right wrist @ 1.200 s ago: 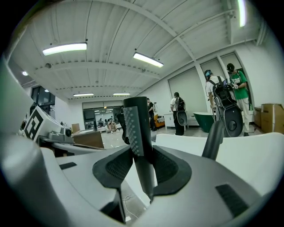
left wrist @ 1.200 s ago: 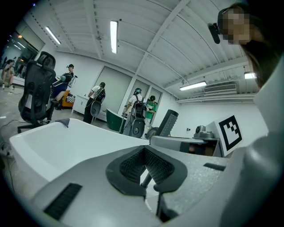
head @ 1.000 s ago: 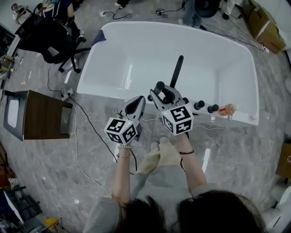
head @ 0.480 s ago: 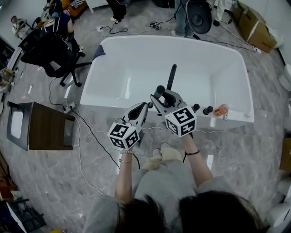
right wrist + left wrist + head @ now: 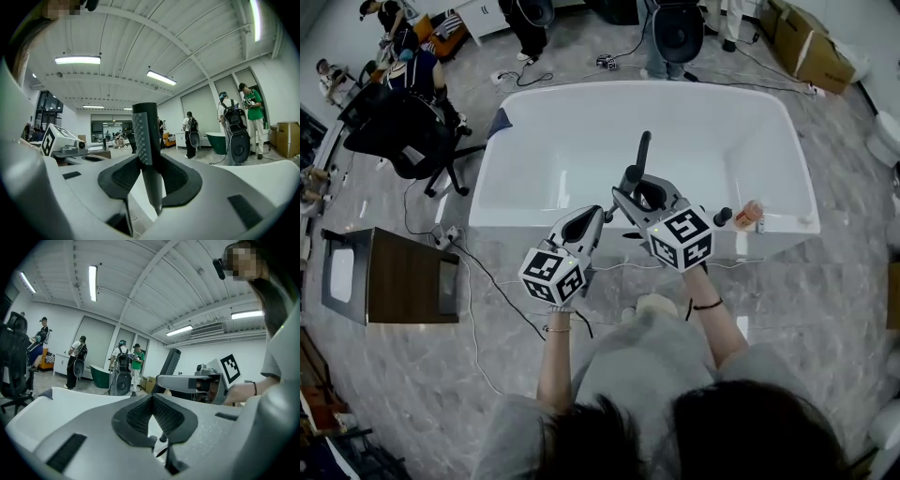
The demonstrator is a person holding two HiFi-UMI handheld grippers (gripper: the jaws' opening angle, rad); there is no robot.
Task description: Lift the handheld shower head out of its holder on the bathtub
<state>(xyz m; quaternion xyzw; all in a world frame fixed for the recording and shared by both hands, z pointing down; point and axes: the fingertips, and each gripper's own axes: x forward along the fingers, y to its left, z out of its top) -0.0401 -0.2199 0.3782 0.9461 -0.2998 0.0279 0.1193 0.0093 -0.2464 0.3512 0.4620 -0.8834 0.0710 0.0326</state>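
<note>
right gripper (image 5: pixel 150 174): jaws clamp shower head (image 5: pixel 144 131) (black, upright) | left gripper (image 5: pixel 152 416): jaws together

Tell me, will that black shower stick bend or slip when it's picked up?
Probably stiff: the shower head stands straight up from the right gripper without drooping. Its handle looks smooth and round, so it might twist or slip. Likely light, since one gripper alone holds it up.

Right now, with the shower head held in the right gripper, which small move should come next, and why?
Probably raise the right gripper a little higher, straight up: its jaws clamp the black shower head, whose lower tip seems only just clear of the bathtub rim.
</note>
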